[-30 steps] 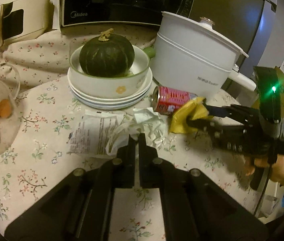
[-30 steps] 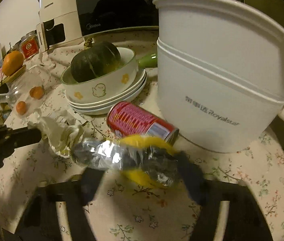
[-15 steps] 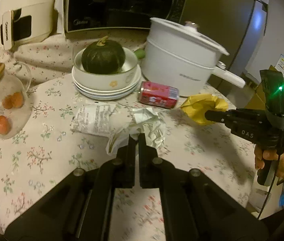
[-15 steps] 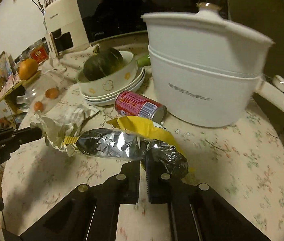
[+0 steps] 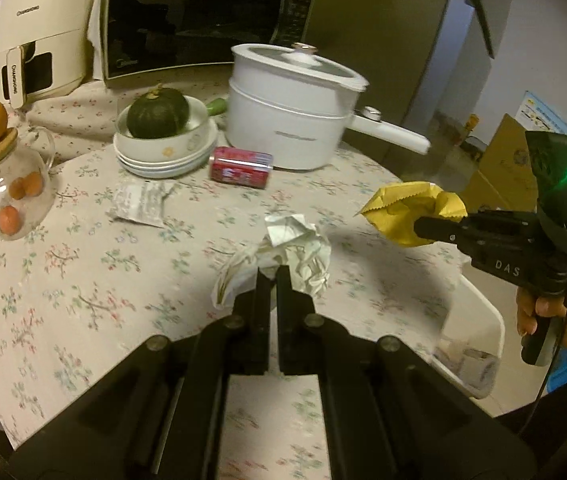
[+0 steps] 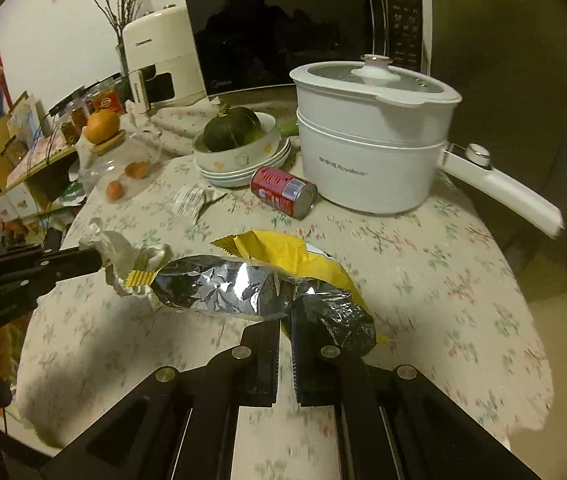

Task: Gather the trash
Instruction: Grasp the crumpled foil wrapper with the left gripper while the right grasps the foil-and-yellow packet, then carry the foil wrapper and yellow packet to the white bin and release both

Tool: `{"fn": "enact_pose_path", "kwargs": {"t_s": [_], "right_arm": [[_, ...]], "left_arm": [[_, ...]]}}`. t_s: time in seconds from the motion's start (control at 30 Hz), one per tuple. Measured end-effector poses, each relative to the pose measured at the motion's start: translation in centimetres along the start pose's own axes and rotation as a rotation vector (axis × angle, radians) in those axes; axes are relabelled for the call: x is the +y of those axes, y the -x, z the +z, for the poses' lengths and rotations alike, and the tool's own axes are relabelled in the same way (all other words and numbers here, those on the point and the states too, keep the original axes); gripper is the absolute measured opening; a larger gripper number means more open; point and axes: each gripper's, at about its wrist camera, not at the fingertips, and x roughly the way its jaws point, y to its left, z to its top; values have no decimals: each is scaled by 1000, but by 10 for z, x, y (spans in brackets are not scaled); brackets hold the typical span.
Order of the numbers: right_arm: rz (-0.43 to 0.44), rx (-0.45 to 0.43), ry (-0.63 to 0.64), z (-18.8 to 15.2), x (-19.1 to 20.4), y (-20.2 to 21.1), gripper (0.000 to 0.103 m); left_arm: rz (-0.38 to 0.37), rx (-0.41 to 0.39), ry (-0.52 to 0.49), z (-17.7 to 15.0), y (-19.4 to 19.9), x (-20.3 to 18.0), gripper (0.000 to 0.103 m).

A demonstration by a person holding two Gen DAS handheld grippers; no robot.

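Observation:
My left gripper (image 5: pixel 273 274) is shut on a crumpled white paper wad (image 5: pixel 287 252), held above the floral tablecloth. From the right wrist view that wad (image 6: pixel 123 252) hangs off the left gripper (image 6: pixel 97 262) at the left. My right gripper (image 6: pixel 285 322) is shut on a yellow snack bag with a silver foil lining (image 6: pixel 251 288), lifted off the table. In the left wrist view the same bag (image 5: pixel 411 210) sticks out of the right gripper (image 5: pixel 421 226), which a hand (image 5: pixel 555 320) holds at the right. A red can (image 5: pixel 241 166) lies on its side beside the pot. A flat receipt (image 5: pixel 139 204) lies left of it.
A white lidded pot (image 5: pixel 295 120) with a long handle, stacked bowls (image 5: pixel 163 148) holding a dark squash, a microwave (image 5: pixel 203 20) and a glass jar (image 5: pixel 11 188) with an orange on top stand at the back. A white bin (image 5: pixel 475 340) sits below the table's right edge.
Both grippers pulled back and rose with their loads. The right jaws closed on the snack bag and lifted it away from the can; the paper wad came up off the receipt.

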Motion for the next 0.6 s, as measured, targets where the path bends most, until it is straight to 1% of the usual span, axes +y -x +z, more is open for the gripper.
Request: {"fn": "enact_pose_path", "kwargs": {"t_s": [0.13,0.43,0.6], "right_arm": [[-6,-3,-8,-18,-2,26,6],[-22,13,-33,-56,-14,62,6],[-57,66,-104,-80,-34,68,6]], "left_arm": [[-27,-4,-10,-10,14,-21,3],[-80,7,-9,-27,27,-53,3],[-110,6,-12,-31,28,-66,3]]}}
